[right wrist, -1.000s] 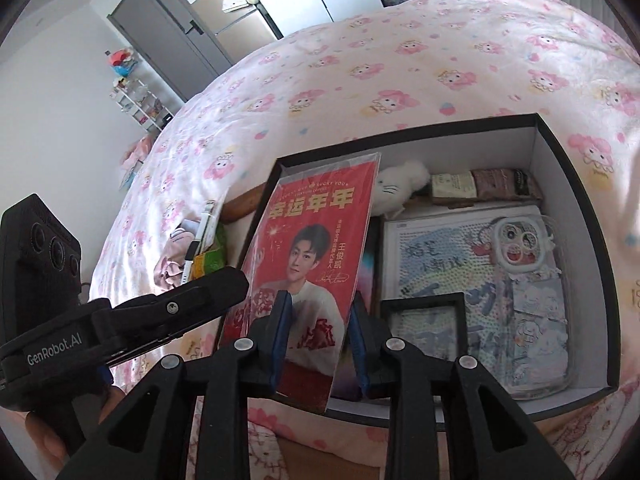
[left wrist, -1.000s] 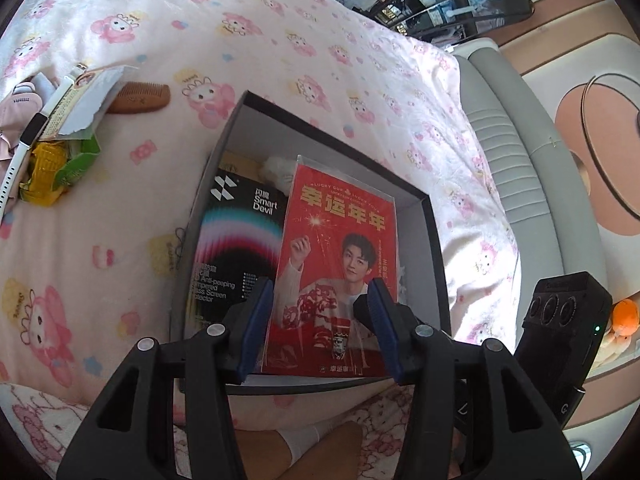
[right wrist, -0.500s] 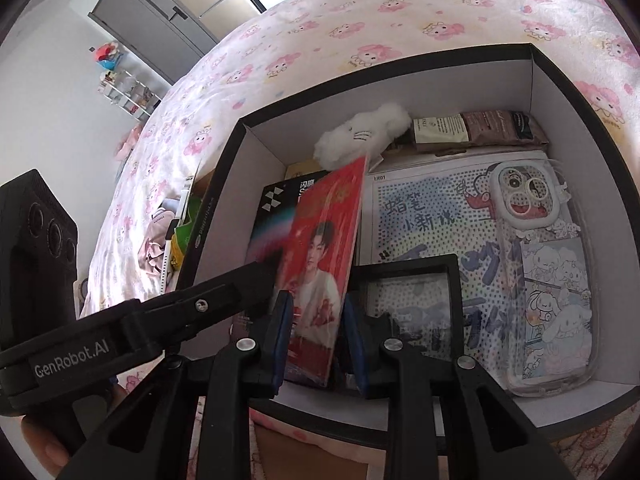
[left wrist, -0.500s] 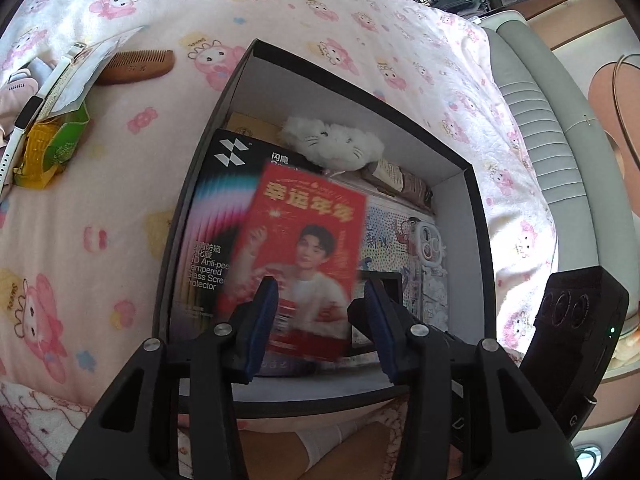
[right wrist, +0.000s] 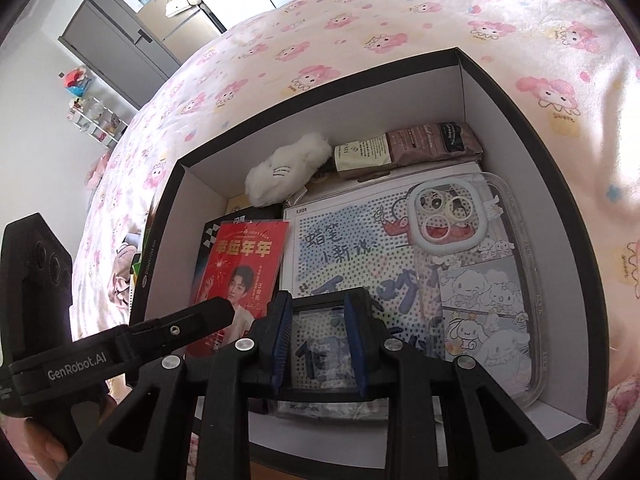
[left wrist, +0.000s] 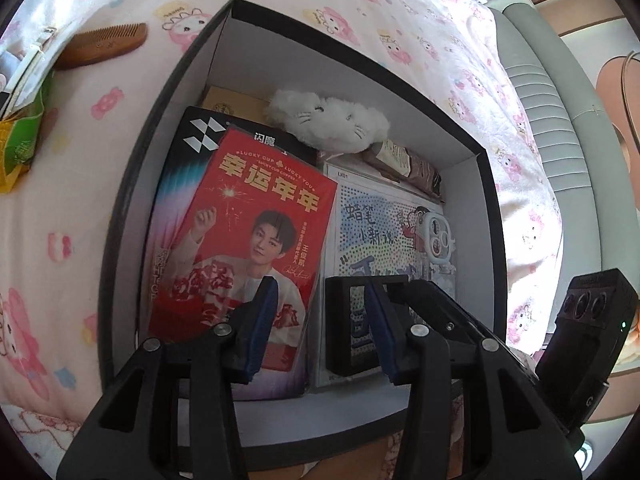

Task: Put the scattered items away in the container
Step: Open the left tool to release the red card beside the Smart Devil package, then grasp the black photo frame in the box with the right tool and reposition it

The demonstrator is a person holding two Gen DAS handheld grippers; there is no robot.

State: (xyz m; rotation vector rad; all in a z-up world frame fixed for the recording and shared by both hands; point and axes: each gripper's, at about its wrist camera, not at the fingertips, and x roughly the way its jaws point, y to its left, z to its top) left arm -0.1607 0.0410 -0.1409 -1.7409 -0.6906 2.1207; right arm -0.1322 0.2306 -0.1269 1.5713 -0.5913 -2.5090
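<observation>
The left gripper hangs over the near end of the box with its jaws moderately apart and nothing pinched. The right gripper hovers above a small black frame, its gap narrow and, as far as I can tell, empty. Just beyond the left finger, the red card lies face up inside the box, on the black carton at its left side, slightly askew. The placing looks finished, so both tools should lift straight up, without a fingertip dragging the glossy card. It is thin, sleeved in clear plastic, printed red with gold lettering. Farther out on the bedspread, the wooden comb and green packets wait.
</observation>
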